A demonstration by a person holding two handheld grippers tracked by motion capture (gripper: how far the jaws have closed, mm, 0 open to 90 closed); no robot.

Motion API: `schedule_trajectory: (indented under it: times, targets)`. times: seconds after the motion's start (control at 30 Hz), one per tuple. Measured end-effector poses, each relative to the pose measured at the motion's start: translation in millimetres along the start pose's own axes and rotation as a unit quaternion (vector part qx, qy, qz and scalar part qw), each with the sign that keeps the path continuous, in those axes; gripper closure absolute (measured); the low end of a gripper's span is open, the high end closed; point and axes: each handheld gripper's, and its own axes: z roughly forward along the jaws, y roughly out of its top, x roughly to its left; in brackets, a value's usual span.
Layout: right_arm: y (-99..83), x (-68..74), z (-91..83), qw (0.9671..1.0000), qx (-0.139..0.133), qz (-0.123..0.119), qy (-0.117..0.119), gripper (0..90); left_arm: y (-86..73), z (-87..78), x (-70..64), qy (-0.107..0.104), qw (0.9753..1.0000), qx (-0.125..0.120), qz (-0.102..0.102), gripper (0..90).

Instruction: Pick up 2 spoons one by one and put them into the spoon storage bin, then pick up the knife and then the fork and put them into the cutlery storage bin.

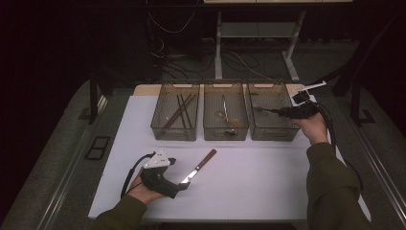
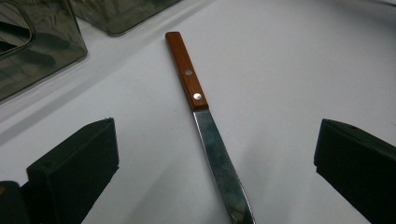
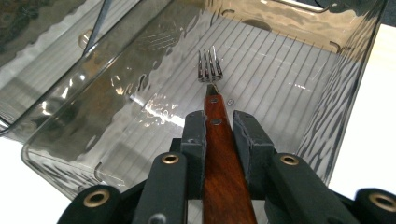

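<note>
Right gripper (image 3: 218, 128) fingers pinching fork (image 3: 211, 70) over bin (image 3: 327, 93) for dropping; left gripper (image 2: 215, 158) fingers spread astride knife (image 2: 205, 126) for grasping.

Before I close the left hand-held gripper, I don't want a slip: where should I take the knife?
Take the knife by its wooden handle, from above, jaws across its narrow width. It lies flat; the blade is thin and slick.

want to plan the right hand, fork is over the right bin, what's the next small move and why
Probably lower the right gripper a little and open it. Its jaws are shut on the fork by the wooden handle, and the prongs hang inside the right bin above its ribbed floor, so letting go there should drop it in.
</note>
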Motion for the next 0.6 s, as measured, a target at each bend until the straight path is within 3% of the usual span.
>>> schedule_trajectory:
  times: [0.27, 0.43, 0.6]
  targets:
    - [-3.3, -0.8, 5.0, 1.0000, 0.000, -0.002, -0.007, 73.7, -0.1, 0.2, 0.3, 0.000, 1.0000, 0.002, 0.000, 0.0]
    - [-4.9, -1.8, 4.5, 0.9999, -0.004, 0.003, -0.012, 58.4, 0.0, -0.1, -0.6, 0.001, 1.0000, 0.001, 0.000, 0.0]
    - [-7.3, -2.5, -1.2, 0.9998, -0.019, 0.008, -0.001, 43.4, -0.5, -0.4, -0.3, 0.002, 1.0000, 0.003, 0.001, 0.0]
